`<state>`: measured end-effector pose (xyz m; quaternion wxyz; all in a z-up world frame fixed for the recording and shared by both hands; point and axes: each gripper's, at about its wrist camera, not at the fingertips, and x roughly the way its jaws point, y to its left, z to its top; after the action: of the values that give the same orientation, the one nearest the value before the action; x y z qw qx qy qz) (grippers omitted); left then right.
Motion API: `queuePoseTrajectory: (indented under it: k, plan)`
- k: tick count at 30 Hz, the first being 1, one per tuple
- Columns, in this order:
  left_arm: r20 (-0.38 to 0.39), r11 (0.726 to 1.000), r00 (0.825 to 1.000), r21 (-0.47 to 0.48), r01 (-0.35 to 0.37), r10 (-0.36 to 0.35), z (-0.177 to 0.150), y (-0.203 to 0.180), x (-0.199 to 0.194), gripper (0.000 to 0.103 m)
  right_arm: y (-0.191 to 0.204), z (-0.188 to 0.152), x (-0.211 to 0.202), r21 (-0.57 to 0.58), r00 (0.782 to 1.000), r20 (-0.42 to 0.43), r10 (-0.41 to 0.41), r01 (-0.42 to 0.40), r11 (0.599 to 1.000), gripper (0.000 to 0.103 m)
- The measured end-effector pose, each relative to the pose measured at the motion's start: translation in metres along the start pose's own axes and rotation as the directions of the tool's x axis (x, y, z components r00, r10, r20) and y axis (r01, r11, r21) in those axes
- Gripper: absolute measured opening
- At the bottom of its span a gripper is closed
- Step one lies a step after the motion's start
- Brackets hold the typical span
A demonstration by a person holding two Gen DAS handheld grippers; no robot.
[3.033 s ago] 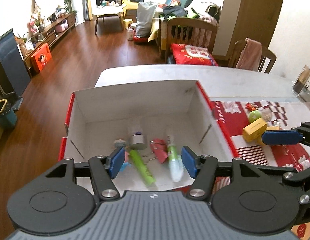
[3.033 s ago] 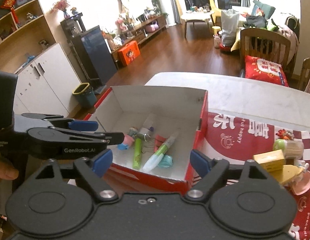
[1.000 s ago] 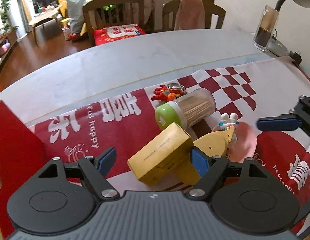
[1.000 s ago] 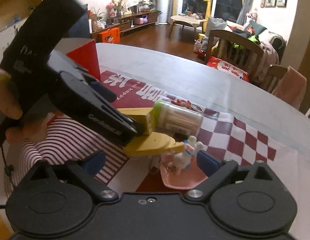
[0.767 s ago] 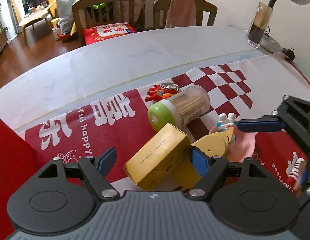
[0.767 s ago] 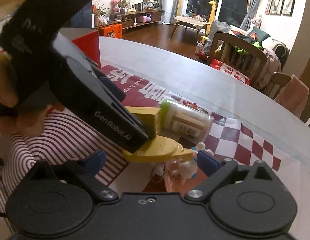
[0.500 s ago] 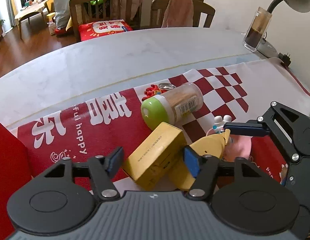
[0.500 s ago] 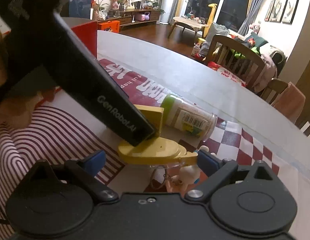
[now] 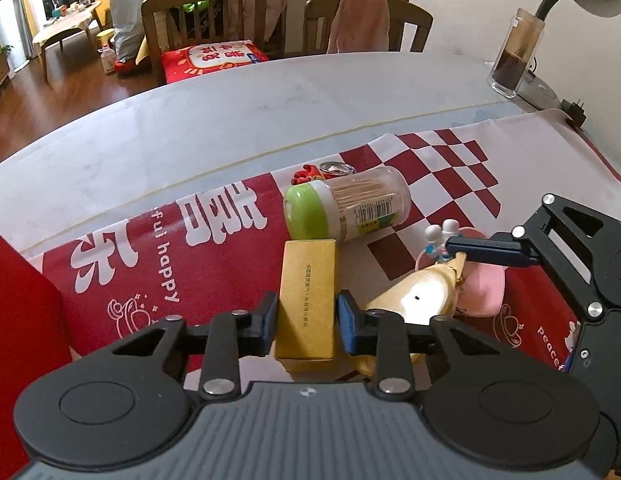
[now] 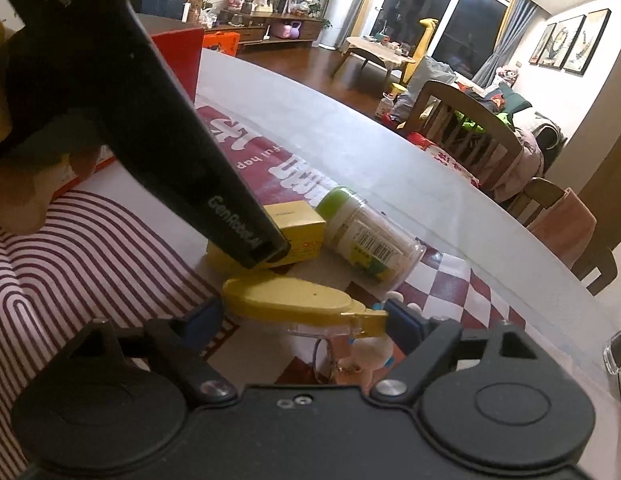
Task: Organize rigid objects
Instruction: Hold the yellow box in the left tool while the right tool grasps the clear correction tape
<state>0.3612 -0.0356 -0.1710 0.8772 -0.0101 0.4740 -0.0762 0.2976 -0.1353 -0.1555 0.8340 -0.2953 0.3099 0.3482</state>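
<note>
Left gripper (image 9: 306, 320) jaws closed on yellow box (image 9: 308, 300), low centre of left view, box lying on tabletop beside toothpick jar (image 9: 346, 208). Right gripper (image 10: 306, 320) jaws spread wide around yellow clip (image 10: 290, 300); contact unclear. Only right view shows red box (image 10: 182, 50), upper left.

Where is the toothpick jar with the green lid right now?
In the left wrist view, the toothpick jar lies on its side on the red-and-white cloth, just beyond the yellow box clamped in the left claw, red keychain behind it.
</note>
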Motion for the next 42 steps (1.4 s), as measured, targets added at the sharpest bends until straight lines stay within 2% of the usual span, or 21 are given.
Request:
queuePoseTrajectory:
  k: [7,9,12,15,18,23,29,30,32,39,42]
  plan:
    - [0.005,0.999,1.0,-0.052,-0.016,0.016,-0.007,0.003,-0.008,0.028,-0.009,-0.004,-0.015,0.043,1.0,0.01,0.011,-0.012,0.999,0.085]
    - [0.012,0.997,1.0,-0.078,-0.011,0.012,-0.01,0.004,-0.014,0.028,-0.01,-0.006,-0.021,0.044,1.0,0.016,0.015,-0.016,0.999,0.082]
    - [0.013,0.994,1.0,-0.104,-0.013,0.014,-0.015,0.004,-0.024,0.028,-0.011,-0.007,-0.029,0.053,1.0,0.018,-0.001,0.0,0.999,0.032]
    - [0.014,0.992,1.0,-0.128,-0.007,0.009,-0.02,0.004,-0.034,0.028,-0.015,-0.008,-0.027,0.082,0.999,-0.022,0.043,-0.041,0.996,0.035]
    - [0.023,0.99,1.0,-0.138,-0.012,0.016,-0.028,0.004,-0.045,0.028,-0.014,-0.011,-0.031,0.061,0.999,-0.017,0.037,-0.036,0.997,0.037]
    - [0.03,0.988,0.999,-0.156,-0.017,0.022,-0.041,0.005,-0.056,0.028,-0.012,-0.012,-0.031,0.021,0.991,-0.025,0.128,-0.128,0.992,0.034]
    - [0.028,0.983,0.999,-0.18,-0.035,0.041,-0.053,0.002,-0.058,0.028,-0.005,-0.006,-0.017,-0.049,0.994,-0.021,0.107,-0.108,0.993,0.041]
    - [0.024,0.983,0.999,-0.182,-0.041,0.046,-0.055,0.001,-0.057,0.028,-0.004,-0.005,-0.013,-0.064,0.995,-0.025,0.092,-0.094,0.994,0.04]
    - [0.021,0.982,0.998,-0.184,-0.048,0.053,-0.06,-0.001,-0.057,0.028,-0.005,-0.003,-0.007,-0.065,0.994,-0.04,0.105,-0.108,0.992,0.032]
    - [0.014,0.982,0.998,-0.179,-0.065,0.069,-0.07,-0.005,-0.055,0.028,0.001,-0.006,-0.01,-0.114,0.987,-0.055,0.149,-0.154,0.981,0.031]
    - [0.021,0.985,0.996,-0.153,-0.083,0.088,-0.074,-0.01,-0.054,0.028,0.005,-0.006,-0.011,-0.149,0.991,-0.043,0.126,-0.131,0.98,0.04]
